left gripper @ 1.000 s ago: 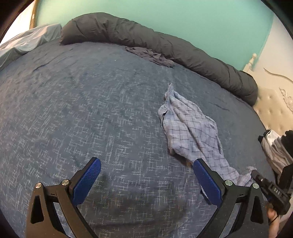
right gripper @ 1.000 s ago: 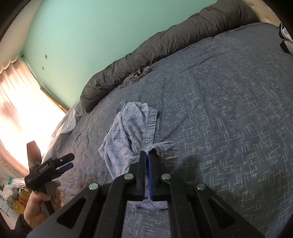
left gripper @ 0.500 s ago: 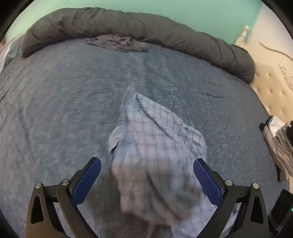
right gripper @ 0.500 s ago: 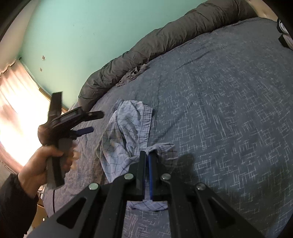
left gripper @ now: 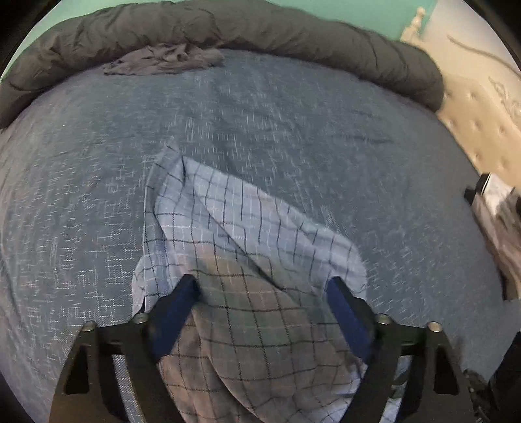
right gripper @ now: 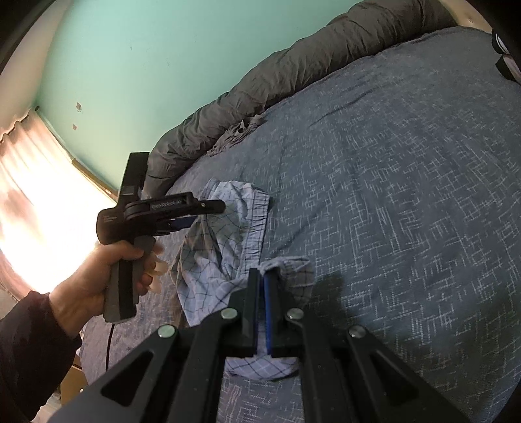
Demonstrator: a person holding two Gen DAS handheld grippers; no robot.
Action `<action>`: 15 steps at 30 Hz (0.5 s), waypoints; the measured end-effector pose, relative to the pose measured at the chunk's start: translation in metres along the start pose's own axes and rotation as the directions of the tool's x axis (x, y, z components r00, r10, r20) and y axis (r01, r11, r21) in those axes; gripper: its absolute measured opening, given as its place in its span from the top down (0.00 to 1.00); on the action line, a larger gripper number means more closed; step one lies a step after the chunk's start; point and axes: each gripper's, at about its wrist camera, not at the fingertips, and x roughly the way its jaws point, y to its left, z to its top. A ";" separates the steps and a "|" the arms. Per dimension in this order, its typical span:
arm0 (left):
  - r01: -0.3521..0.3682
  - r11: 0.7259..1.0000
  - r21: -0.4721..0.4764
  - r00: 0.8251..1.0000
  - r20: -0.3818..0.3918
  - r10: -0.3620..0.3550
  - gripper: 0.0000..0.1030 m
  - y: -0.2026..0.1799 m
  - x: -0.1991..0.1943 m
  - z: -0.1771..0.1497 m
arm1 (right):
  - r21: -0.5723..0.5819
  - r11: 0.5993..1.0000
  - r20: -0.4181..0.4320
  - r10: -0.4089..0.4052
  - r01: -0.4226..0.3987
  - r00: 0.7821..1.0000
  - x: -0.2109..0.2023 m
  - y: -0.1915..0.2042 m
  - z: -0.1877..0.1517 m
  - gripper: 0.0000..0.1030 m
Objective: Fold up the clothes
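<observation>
One checked garment (left gripper: 247, 247), two grippers.

The checked garment (left gripper: 247, 234) lies mid-bed (left gripper: 81, 182), with the rolled duvet (left gripper: 260, 29) behind it along the wall.

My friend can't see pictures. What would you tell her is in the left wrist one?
A light blue checked cloth lies crumpled on a dark blue bedspread, bunched between the two blue pads of the left claw, which is closing around it. A rolled grey duvet lies along the far edge.
</observation>
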 end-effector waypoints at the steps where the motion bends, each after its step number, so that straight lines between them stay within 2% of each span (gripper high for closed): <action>1: -0.002 1.000 0.002 1.000 -0.005 0.002 0.24 -0.001 0.002 -0.001 | 0.001 1.000 0.001 0.001 -0.001 1.000 0.000 0.000 0.000 0.98; 7: 0.018 0.999 -0.036 0.999 -0.043 -0.019 0.24 0.005 0.015 -0.007 | 0.004 1.000 0.006 0.003 -0.003 1.000 -0.001 0.001 0.000 0.98; 11: 0.026 0.999 -0.046 0.999 -0.040 -0.028 0.24 0.009 0.017 -0.009 | 0.007 1.000 0.005 0.003 -0.003 1.000 0.000 0.000 0.001 0.98; 13: 0.020 0.999 -0.028 0.999 -0.039 -0.021 0.30 0.007 0.015 -0.010 | 0.008 1.000 0.005 0.004 -0.004 1.000 0.000 -0.001 0.001 0.98; 15: 0.015 1.000 -0.016 0.999 -0.037 -0.015 0.45 0.008 0.012 -0.011 | 0.006 1.000 0.004 0.005 -0.005 1.000 0.001 0.000 0.001 0.98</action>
